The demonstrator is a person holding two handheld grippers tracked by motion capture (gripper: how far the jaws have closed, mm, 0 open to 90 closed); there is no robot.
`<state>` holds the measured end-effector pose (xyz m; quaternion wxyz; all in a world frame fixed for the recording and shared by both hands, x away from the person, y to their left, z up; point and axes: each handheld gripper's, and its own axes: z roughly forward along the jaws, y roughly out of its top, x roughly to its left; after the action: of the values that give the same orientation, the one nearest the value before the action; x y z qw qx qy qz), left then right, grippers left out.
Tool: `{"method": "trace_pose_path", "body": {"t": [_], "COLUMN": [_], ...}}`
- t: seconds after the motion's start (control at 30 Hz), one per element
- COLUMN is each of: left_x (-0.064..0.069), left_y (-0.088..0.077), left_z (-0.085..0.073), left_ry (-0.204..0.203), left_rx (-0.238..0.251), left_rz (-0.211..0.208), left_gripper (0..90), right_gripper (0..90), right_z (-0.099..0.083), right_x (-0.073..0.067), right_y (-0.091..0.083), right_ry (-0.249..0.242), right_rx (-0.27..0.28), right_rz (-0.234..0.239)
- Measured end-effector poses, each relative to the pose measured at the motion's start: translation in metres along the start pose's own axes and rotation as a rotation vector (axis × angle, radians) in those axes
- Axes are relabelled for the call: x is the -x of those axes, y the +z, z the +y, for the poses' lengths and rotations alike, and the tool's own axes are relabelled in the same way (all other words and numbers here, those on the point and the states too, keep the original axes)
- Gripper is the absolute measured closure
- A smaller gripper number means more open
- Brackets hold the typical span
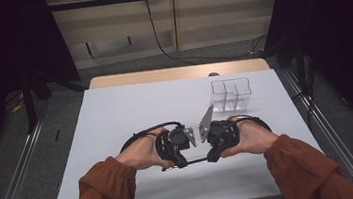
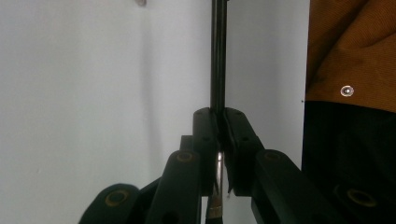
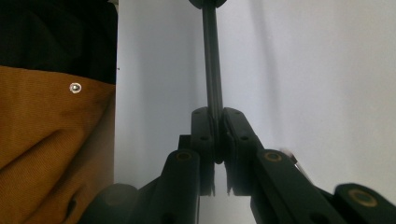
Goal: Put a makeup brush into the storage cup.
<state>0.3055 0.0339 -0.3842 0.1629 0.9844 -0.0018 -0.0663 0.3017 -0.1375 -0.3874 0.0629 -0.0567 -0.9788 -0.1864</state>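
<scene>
Presently, item one: a thin black rod [image 1: 197, 161], pen-like, held level just above the white table [image 1: 115, 111], at about six o'clock on the tabletop, close to the person's edge. It spans the small gap between the two hands.

Item two: left gripper [image 1: 181, 162], in the left hand [image 1: 140, 154]. In the left gripper view its jaws are pressed together on the rod [image 2: 218, 56], which runs straight away toward twelve o'clock; a metallic band shows at the near end, between the pads.

Item three: right gripper [image 1: 211, 158], in the right hand [image 1: 249, 139]. In the right gripper view its jaws are likewise clamped on the rod [image 3: 211, 60], the far end of which meets a dark rounded shape at the top edge, probably the other gripper.

Item four: a clear divided container [image 1: 232, 94], upright at about two o'clock on the table, well apart from the hands. What its compartments hold cannot be told.

Step in hand, as judged: both claws grip one slim rod from opposite ends, which suggests either pulling it apart, cap from body, or passing it between hands.

Next move, as judged: a straight pull along the rod's own axis with both grips kept firm, no twist or bend; or, if a handover, one claw must loosen only once the other's hold is sure.
</scene>
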Motion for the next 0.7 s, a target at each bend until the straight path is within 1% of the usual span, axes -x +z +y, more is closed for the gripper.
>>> {"method": "trace_pose_path", "body": {"t": [0.13,0.2,0.23,0.27,0.3,0.33,0.37,0.47,0.5,0.57,0.6,0.67,0.7], "left_x": [-0.0009,-0.0011,-0.0007,-0.0008,-0.0015,-0.0013,-0.0017,-0.0026,-0.0031,-0.003,-0.0034,-0.0037,-0.0037], "left_y": [-0.0009,-0.0012,-0.0009,-0.0009,-0.0015,-0.0013,-0.0015,-0.0007,-0.0012,-0.0012,-0.0022,-0.0033,-0.0039], "left_z": [-0.0002,-0.0005,-0.0007,-0.0007,-0.0007,-0.0009,-0.001,-0.0026,-0.0032,-0.0042,-0.0044,-0.0046,-0.0047], "left_ry": [0.001,0.001,-0.009,-0.007,0.003,0.002,0.001,-0.009,-0.016,-0.03,-0.028,-0.032,-0.03], "left_rx": [0.009,0.017,0.025,0.027,0.019,0.023,0.021,0.035,0.037,0.055,0.058,0.066,0.067], "left_rz": [-0.001,0.001,0.003,0.001,0.002,0.006,0.001,0.0,-0.007,0.002,-0.002,0.004,0.004], "left_gripper": [84.0,83.9,83.7,83.8,83.7,83.5,83.5,83.0,82.7,82.2,81.8,80.9,79.9], "right_gripper": [83.9,84.0,84.1,84.1,84.1,84.1,84.2,84.2,84.3,84.3,84.3,84.3,84.3], "right_z": [-0.0015,-0.0019,-0.0023,-0.0025,-0.0025,-0.0027,-0.0027,-0.0033,-0.0034,-0.004,-0.0044,-0.005,-0.0053], "right_x": [0.0001,0.0004,0.0004,0.0005,-0.0002,-0.0002,-0.0006,-0.0011,-0.0013,-0.0018,-0.0015,-0.0014,-0.0017], "right_y": [-0.0007,-0.0006,-0.0007,-0.0006,-0.0008,-0.001,-0.0011,-0.0012,-0.0015,-0.0027,-0.0032,-0.0046,-0.0053], "right_ry": [0.003,-0.009,-0.014,-0.015,-0.011,-0.019,-0.014,-0.015,-0.016,-0.015,-0.017,-0.017,-0.014], "right_rx": [0.006,0.009,0.013,0.012,0.011,0.011,0.009,0.012,0.014,0.017,0.023,0.031,0.028], "right_rz": [0.003,0.003,0.0,-0.002,-0.004,-0.011,-0.01,-0.014,-0.011,-0.013,-0.016,-0.02,-0.014]}}
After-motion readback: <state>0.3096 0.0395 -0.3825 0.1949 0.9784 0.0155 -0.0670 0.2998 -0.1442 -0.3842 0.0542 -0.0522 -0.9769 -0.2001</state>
